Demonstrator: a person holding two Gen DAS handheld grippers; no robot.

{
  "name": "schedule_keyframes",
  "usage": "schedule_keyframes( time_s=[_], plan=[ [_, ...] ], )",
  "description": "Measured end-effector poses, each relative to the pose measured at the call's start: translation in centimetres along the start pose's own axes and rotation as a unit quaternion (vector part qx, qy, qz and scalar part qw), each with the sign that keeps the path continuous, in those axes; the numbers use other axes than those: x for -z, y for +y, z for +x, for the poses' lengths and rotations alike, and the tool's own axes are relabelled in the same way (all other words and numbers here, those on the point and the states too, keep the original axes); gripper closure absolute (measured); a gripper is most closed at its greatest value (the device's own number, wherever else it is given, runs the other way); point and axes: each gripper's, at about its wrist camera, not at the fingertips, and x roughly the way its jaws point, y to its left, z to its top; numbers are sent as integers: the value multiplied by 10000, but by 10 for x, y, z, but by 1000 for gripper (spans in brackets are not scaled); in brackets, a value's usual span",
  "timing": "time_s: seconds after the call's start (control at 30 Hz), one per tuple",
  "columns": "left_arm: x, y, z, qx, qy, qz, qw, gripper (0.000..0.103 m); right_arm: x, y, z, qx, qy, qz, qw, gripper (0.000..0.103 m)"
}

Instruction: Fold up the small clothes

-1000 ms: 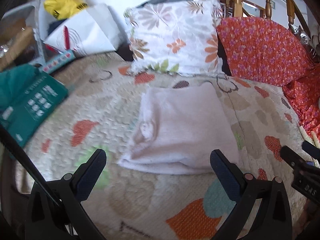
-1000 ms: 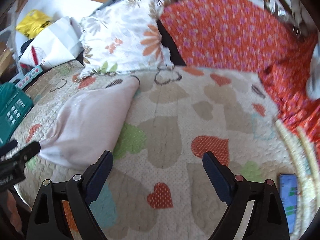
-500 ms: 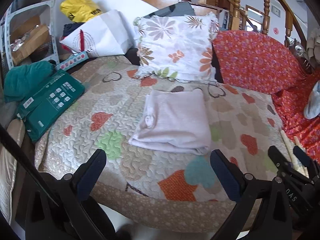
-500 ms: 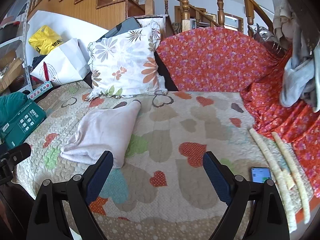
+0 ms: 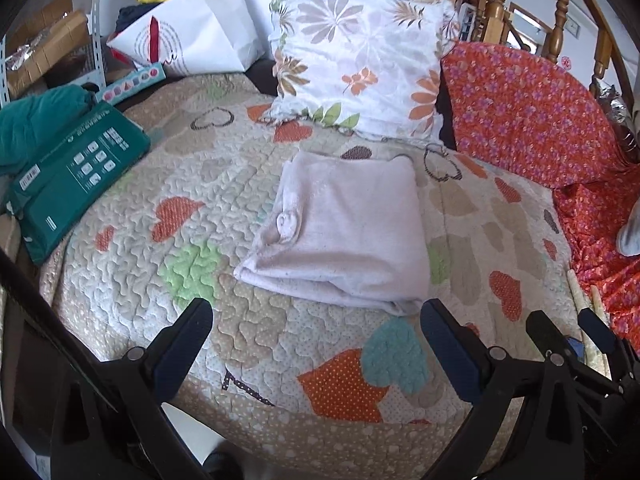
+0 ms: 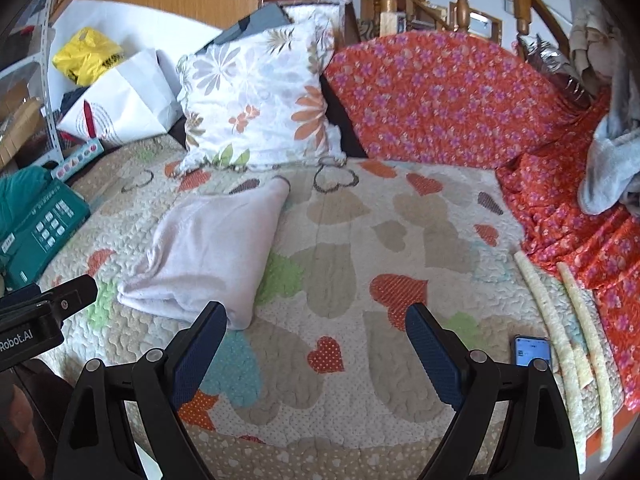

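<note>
A pale pink garment (image 5: 344, 228) lies folded into a rectangle on the heart-patterned quilt (image 5: 240, 344). It also shows in the right wrist view (image 6: 208, 248), left of centre. My left gripper (image 5: 316, 324) is open and empty, held back from the garment's near edge. My right gripper (image 6: 316, 328) is open and empty, to the right of the garment's near corner. The left gripper's body (image 6: 36, 312) shows at the left edge of the right wrist view.
A floral pillow (image 5: 360, 60) and an orange floral cushion (image 5: 528, 108) stand behind the garment. A green box (image 5: 76, 168) lies at the left, a white bag (image 5: 192, 36) behind it. A phone (image 6: 532, 350) and two pale rolls (image 6: 560, 340) lie at the right.
Both grippers have pulled back and up from the folded garment, then eased slightly nearer. The garment has stayed in place on the quilt. Both grippers remain open.
</note>
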Motion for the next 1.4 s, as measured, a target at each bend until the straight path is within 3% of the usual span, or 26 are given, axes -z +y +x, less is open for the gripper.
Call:
schedule_keyframes(
  time_s=[0.23,1.1,1.4],
  plan=[
    [4,12,26,-69,215,-142,9996,0,6,13,37,-52,410,-163,9990,9],
    [3,1,99,-149,838,-94,9963,0,11,4,107,58,997,-244,9947,9],
    [9,-2,110,-244,1103,-12,9936,0,15,-1,114,55,1098,-153,9938,9]
  ],
)
